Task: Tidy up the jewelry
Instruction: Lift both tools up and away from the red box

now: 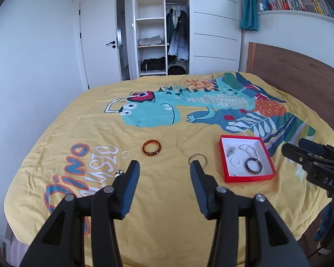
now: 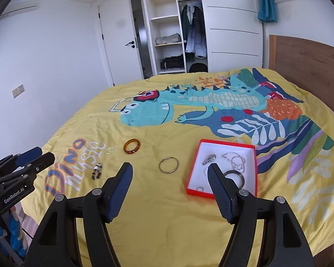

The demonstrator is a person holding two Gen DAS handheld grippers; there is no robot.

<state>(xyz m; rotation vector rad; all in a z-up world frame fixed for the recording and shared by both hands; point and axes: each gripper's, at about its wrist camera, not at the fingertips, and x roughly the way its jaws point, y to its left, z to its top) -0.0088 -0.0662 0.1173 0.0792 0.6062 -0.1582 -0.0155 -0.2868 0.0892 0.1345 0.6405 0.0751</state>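
Across the bed, a yellow quilt with a teal dinosaur print point(image 1: 167, 200) is lying flat, carrying all items. Toward its right, a shallow red cardboard box with a white floor point(image 2: 191, 173) is holding silver chains and a dark ring. Both the left gripper point(image 1: 164, 164) and the right gripper point(image 2: 170, 166) are hovering wide, holding nothing. An amber translucent bangle point(image 1: 152, 147) and a thin silver hoop point(image 2: 168, 165) are resting loose on the quilt.

Bedroom, white walls. Bed point(image 1: 167, 200) with yellow dinosaur duvet, wooden headboard point(image 1: 289, 66). Open white wardrobe point(image 1: 162, 26) beyond it, white door point(image 1: 100, 40) ajar on its left. Teal curtain point(image 1: 248, 4), book shelf point(image 1: 300, 2) upper right. Daylight.
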